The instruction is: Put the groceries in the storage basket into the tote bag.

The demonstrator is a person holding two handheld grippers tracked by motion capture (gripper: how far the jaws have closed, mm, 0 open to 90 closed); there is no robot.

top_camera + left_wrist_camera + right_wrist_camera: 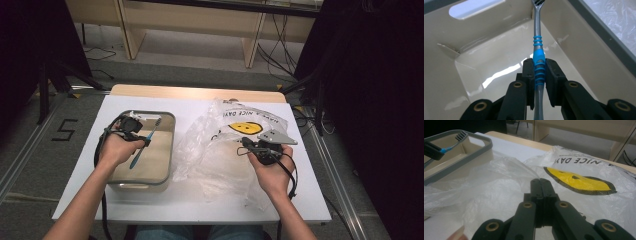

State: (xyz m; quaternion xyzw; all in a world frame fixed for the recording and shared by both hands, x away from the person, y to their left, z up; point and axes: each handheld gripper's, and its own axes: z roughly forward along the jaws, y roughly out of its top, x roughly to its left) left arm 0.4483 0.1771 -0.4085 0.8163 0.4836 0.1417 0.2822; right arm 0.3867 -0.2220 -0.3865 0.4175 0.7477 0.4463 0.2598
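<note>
The toothbrush (pixel 538 62) is being held by the left gripper (pixel 539 82) over the tray (pixel 171 150) (not yet released), the right gripper (pixel 540 192) being kept closed on nothing above the plastic bag (pixel 499 195).

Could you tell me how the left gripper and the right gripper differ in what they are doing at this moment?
The left gripper is shut on a blue and grey toothbrush; the right gripper has its jaws shut together on nothing. The left gripper is inside the beige bin, whereas the right gripper is over the clear plastic bag with the yellow smiley. Both are black, two-jawed and held in a hand.
</note>
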